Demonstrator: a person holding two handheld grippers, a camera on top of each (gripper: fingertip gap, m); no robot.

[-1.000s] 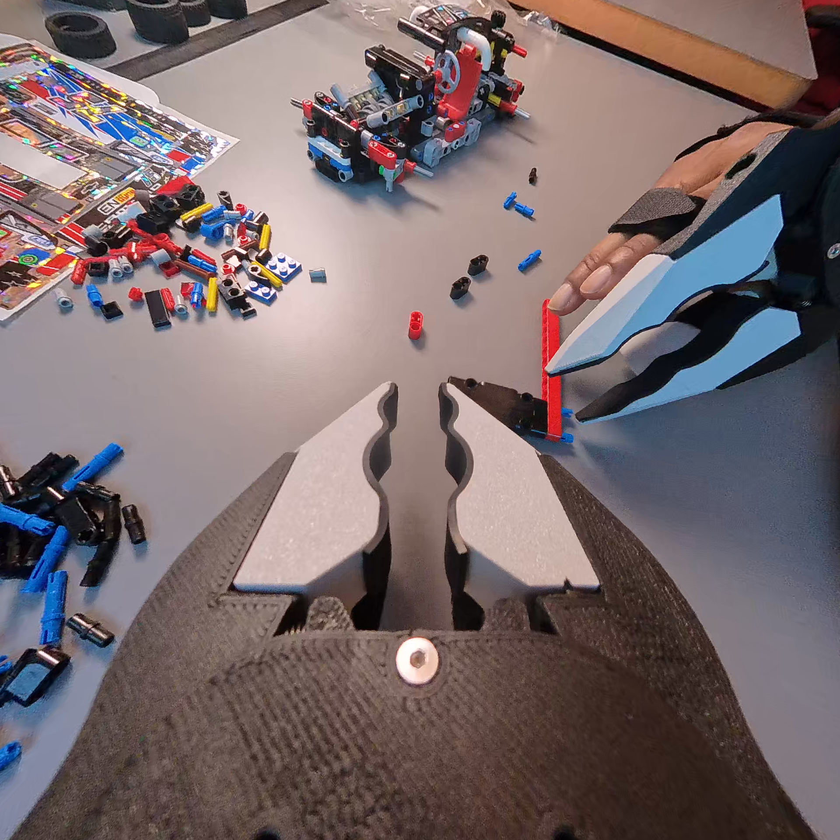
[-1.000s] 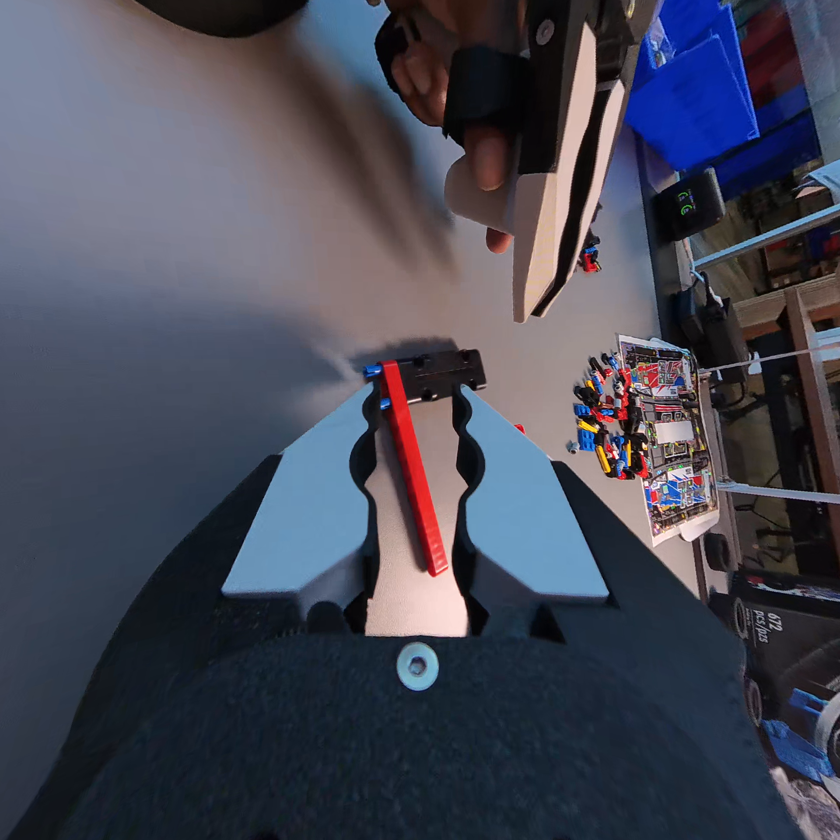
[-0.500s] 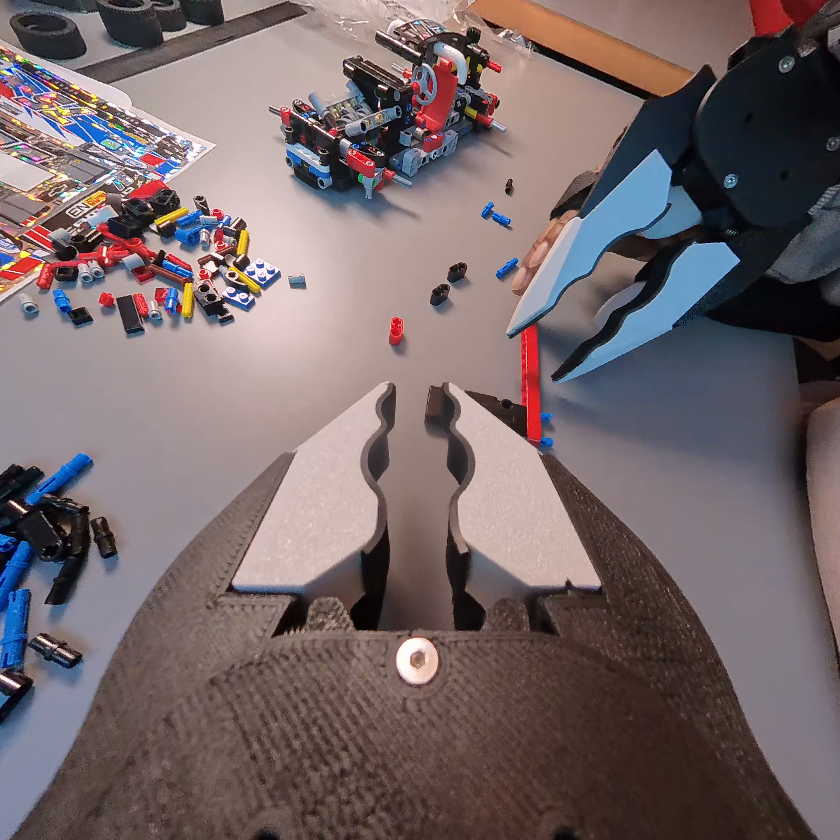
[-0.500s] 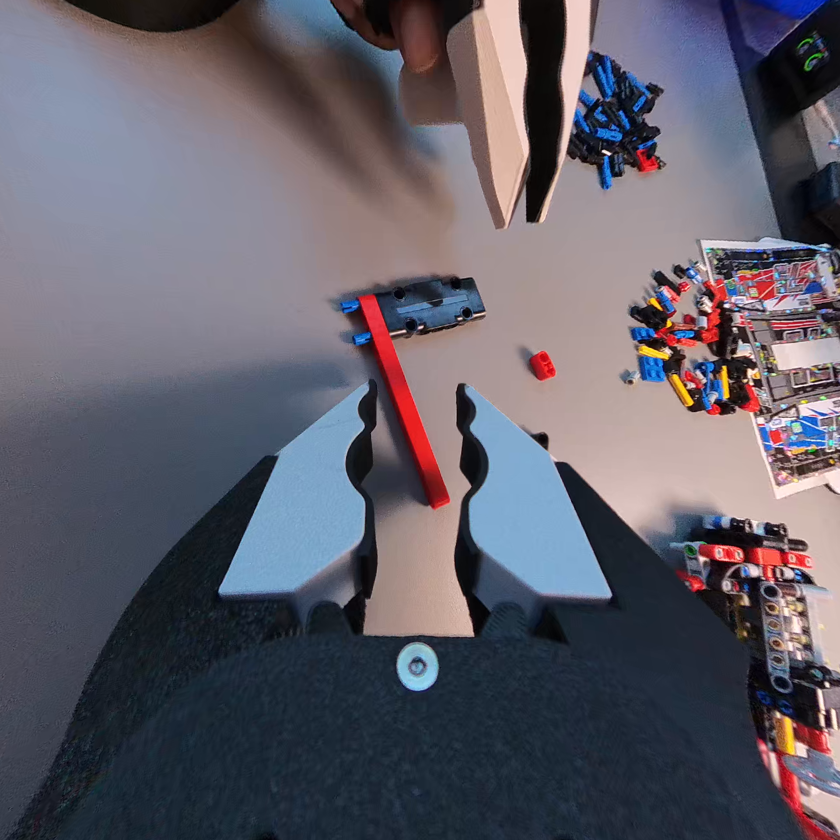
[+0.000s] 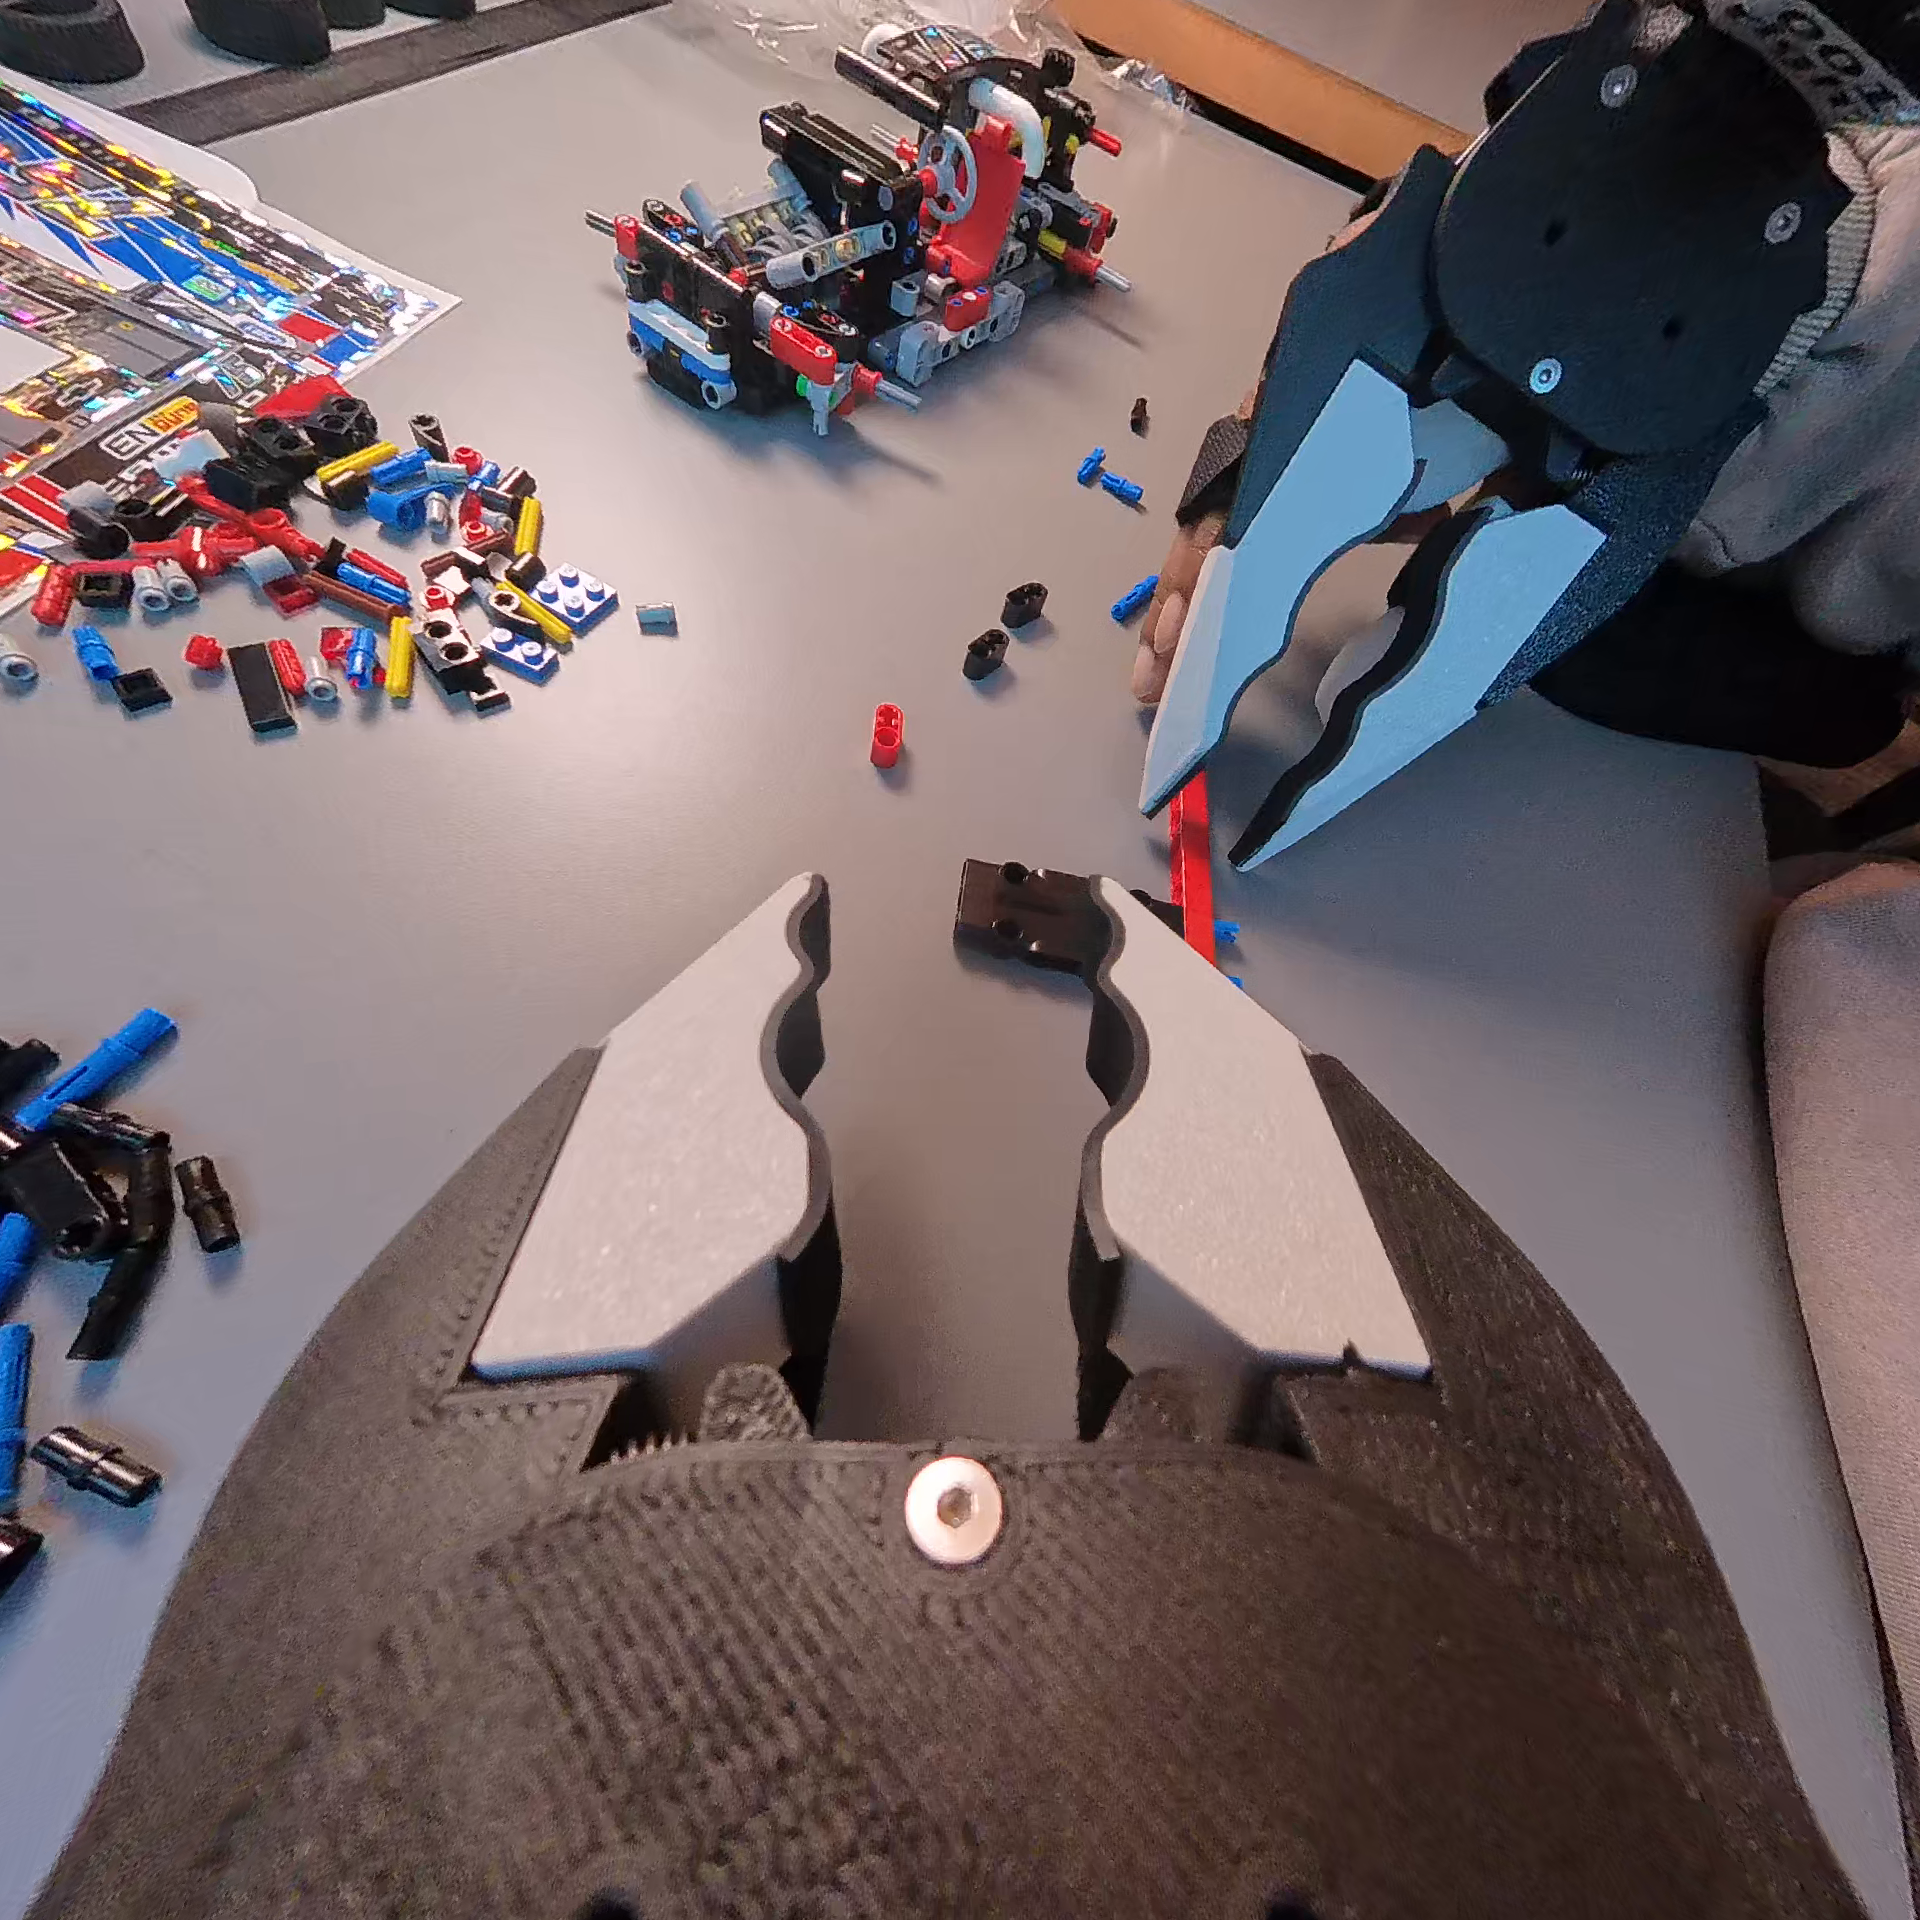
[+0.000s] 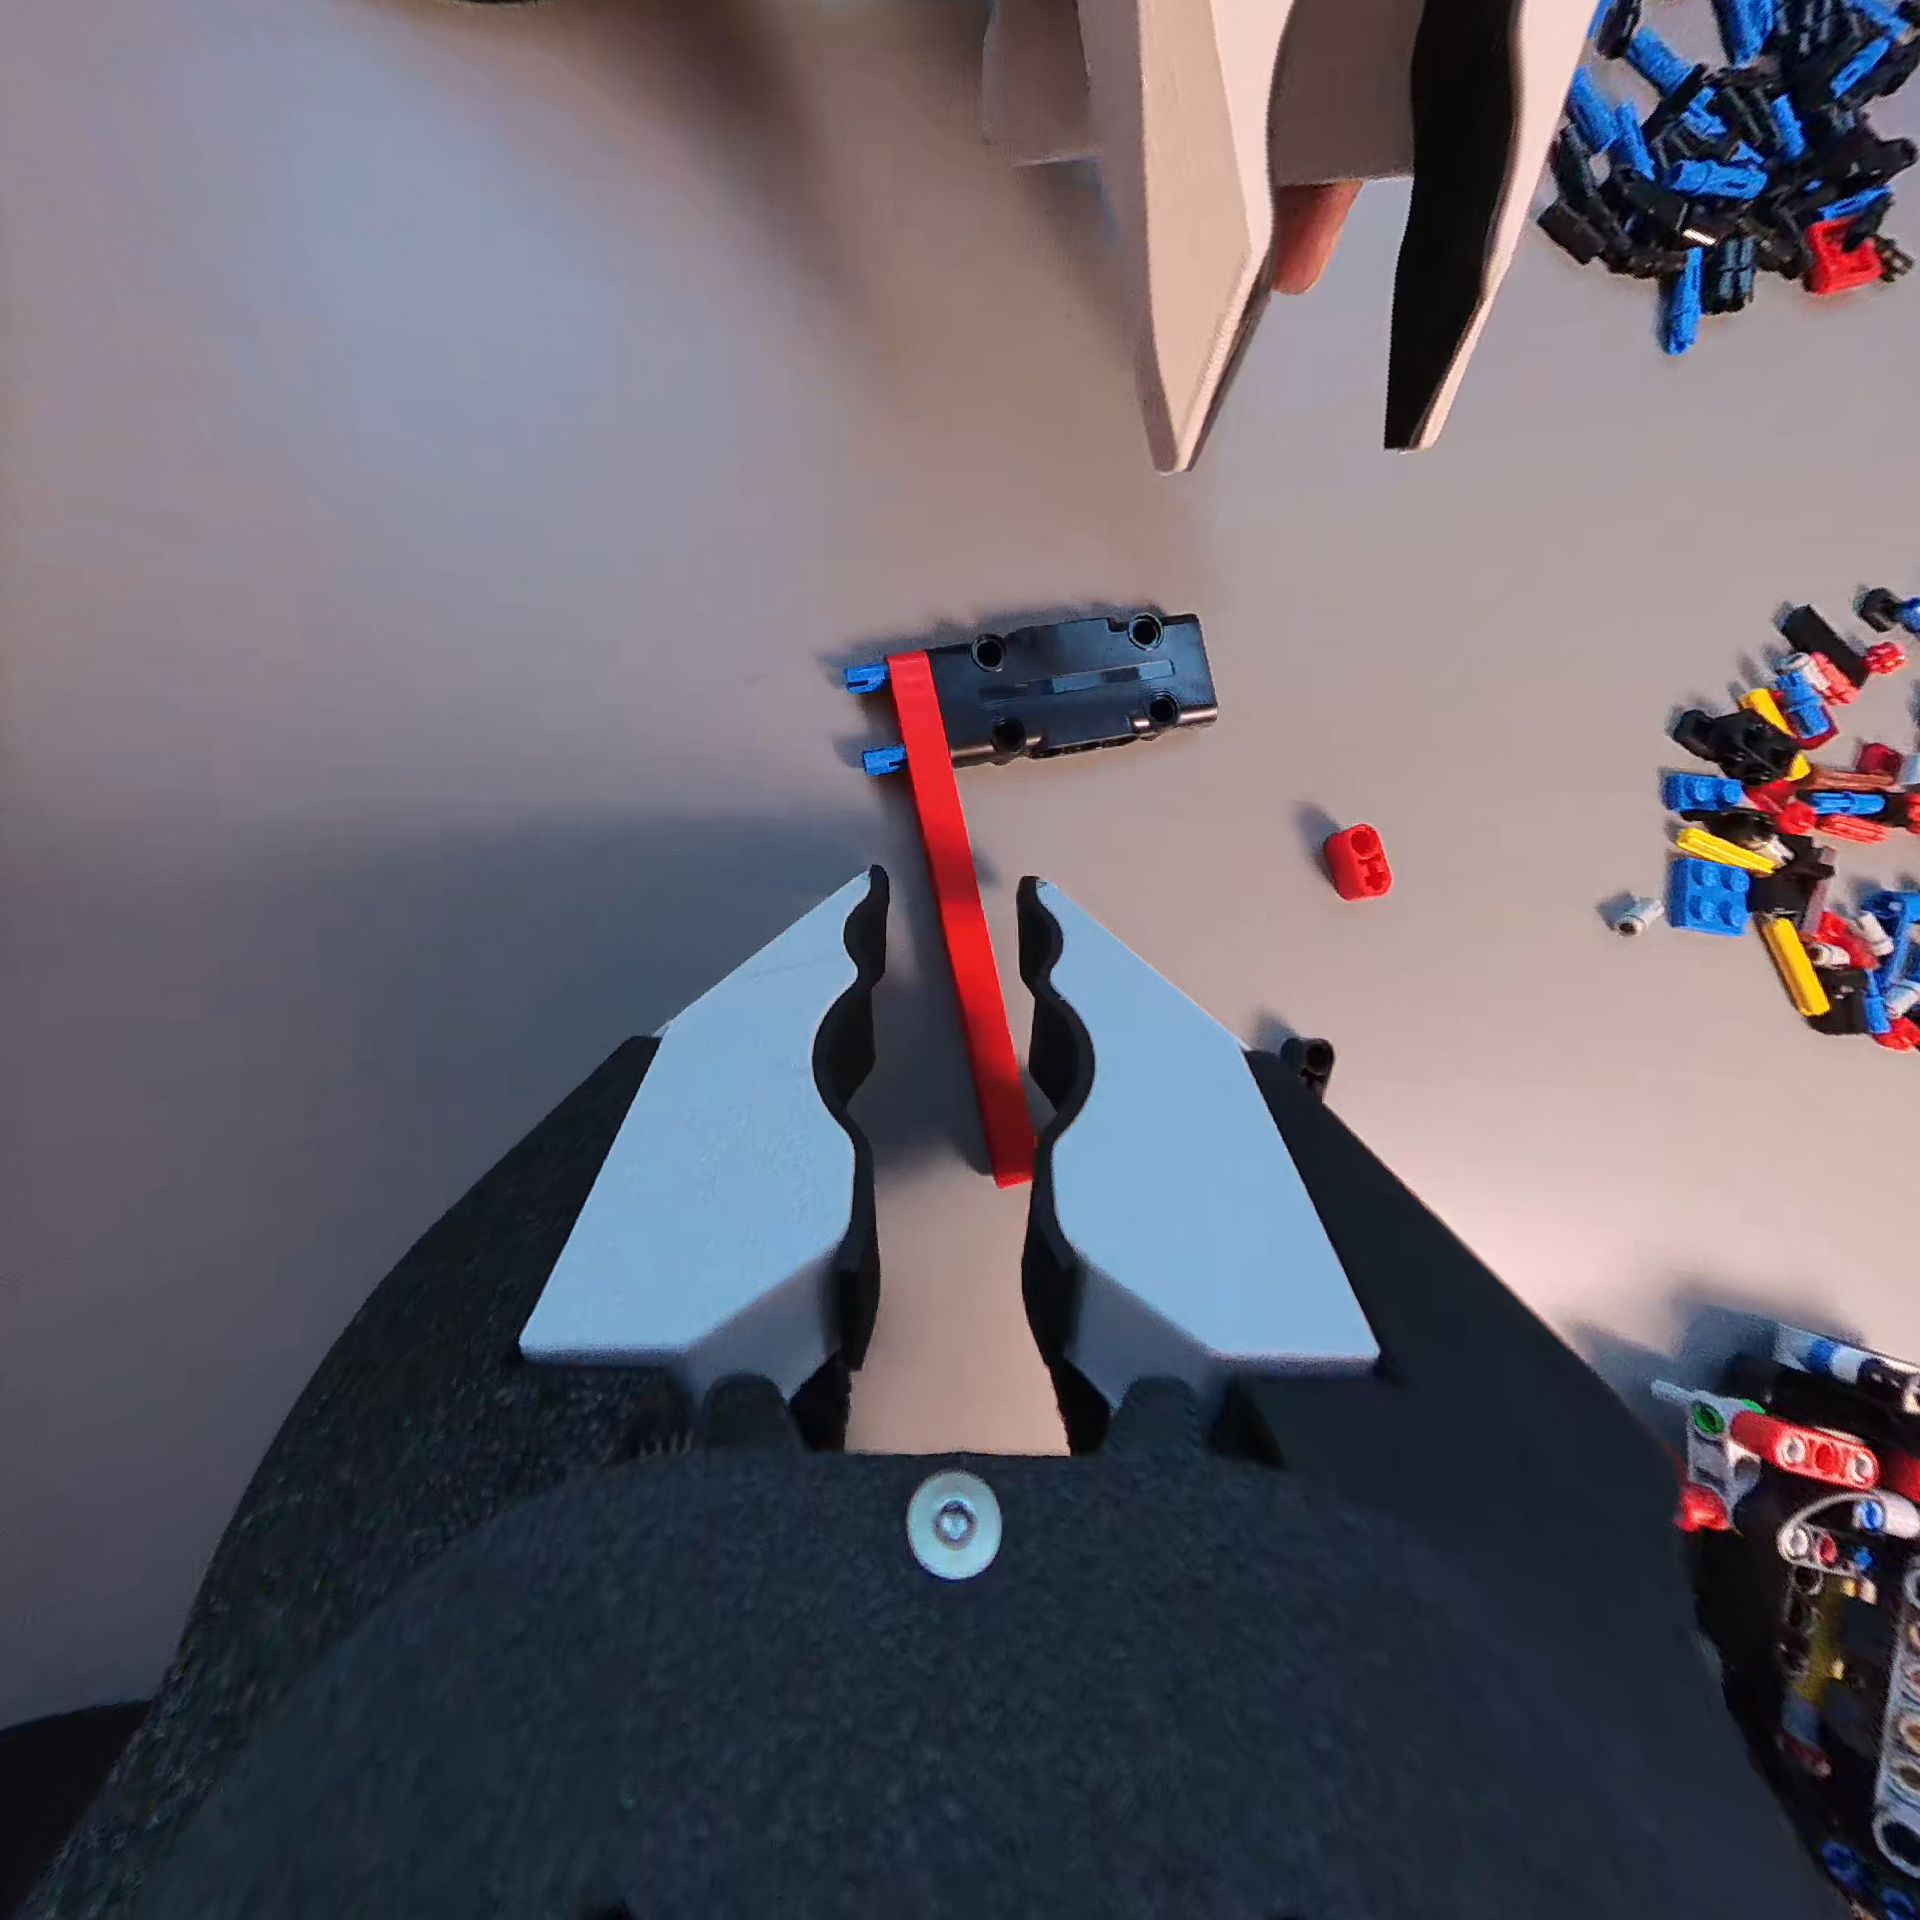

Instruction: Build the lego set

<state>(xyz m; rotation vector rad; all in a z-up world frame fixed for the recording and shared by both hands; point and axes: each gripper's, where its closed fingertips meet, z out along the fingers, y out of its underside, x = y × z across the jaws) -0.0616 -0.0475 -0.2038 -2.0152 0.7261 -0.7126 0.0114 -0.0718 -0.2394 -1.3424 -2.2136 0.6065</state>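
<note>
On grey table (image 6: 416,520), long red beam (image 6: 961,935) pinned to black block (image 6: 1081,686)

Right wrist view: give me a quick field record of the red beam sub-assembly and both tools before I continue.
piece: long red flat beam joined at its far end to a black rectangular block, two blue pins poking out beside the joint
piece location: lying on the grey table
right tool: open, fingers either side of the beam's near half, not clamped
left tool: open, empty, beside the block
nearby: small red connector
</note>
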